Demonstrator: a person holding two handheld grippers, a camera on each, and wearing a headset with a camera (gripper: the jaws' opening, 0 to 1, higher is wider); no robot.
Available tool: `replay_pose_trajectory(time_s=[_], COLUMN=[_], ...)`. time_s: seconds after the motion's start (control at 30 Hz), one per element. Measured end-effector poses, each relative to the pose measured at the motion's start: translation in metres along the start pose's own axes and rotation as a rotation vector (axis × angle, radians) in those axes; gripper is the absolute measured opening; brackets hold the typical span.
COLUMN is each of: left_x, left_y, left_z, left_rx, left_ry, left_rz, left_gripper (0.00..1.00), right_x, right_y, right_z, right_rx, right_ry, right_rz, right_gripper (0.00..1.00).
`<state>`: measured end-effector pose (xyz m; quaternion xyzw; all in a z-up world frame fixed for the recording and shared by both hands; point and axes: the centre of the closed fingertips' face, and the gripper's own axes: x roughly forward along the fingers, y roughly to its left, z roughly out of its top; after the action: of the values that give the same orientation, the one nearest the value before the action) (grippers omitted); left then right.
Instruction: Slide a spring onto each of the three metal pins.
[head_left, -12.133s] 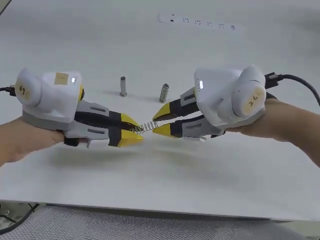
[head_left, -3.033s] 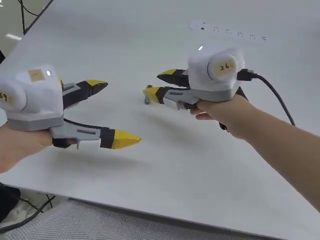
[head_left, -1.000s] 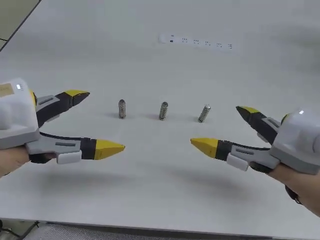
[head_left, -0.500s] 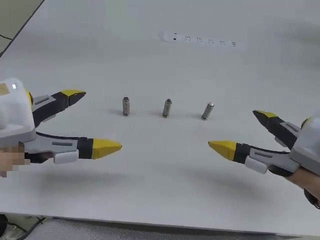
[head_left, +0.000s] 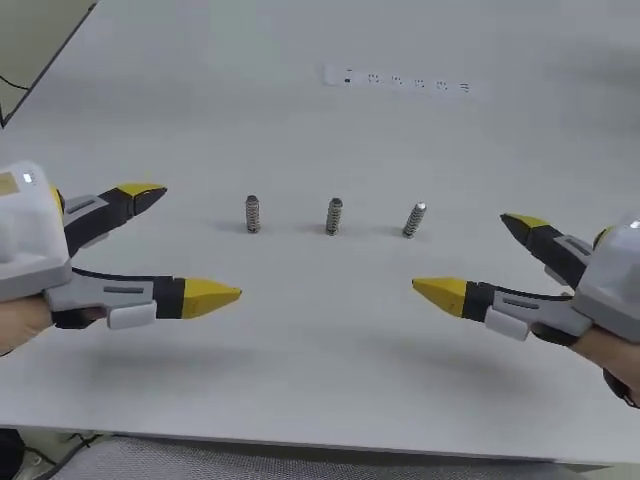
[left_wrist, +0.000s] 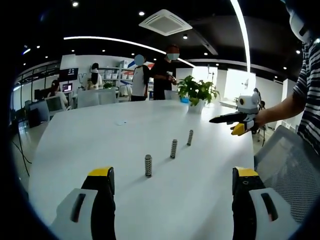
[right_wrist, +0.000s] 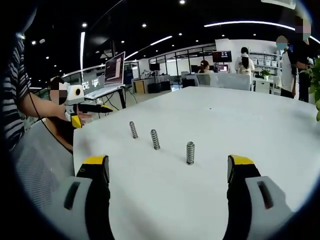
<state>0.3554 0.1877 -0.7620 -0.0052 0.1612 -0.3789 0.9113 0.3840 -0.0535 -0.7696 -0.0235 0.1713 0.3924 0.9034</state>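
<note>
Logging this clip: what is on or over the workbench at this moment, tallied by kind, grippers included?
Pins wearing springs: 3 (left pin, middle pin, right pin)
Power strip: 1
Grippers: 2 (left gripper, right gripper), both open
Total: 6

A white table (head_left: 320, 350) carries three spring-sleeved pins (head_left: 334, 216) and a power strip (head_left: 395, 80).
</note>
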Motion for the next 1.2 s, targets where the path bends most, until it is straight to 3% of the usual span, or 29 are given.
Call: replay_pose_trajectory(time_s=[0.43,1.2], left_x=[-0.0008,-0.0004], left_y=[-0.0047,-0.0007], left_z=[-0.0014,0.0035], left_rx=[-0.007,0.004], left_ry=[-0.004,-0.010], left_rz=[0.012,0.017], left_gripper=[0.98,0.98], right_x=[-0.0052,-0.0069], right_y=[-0.0015,-0.0043], right_z=[-0.0003,0.0054], right_rx=[0.001,0.019], right_ry=[0.003,-0.019], right_rz=[0.001,-0.018], right_gripper=[1.00,1.00])
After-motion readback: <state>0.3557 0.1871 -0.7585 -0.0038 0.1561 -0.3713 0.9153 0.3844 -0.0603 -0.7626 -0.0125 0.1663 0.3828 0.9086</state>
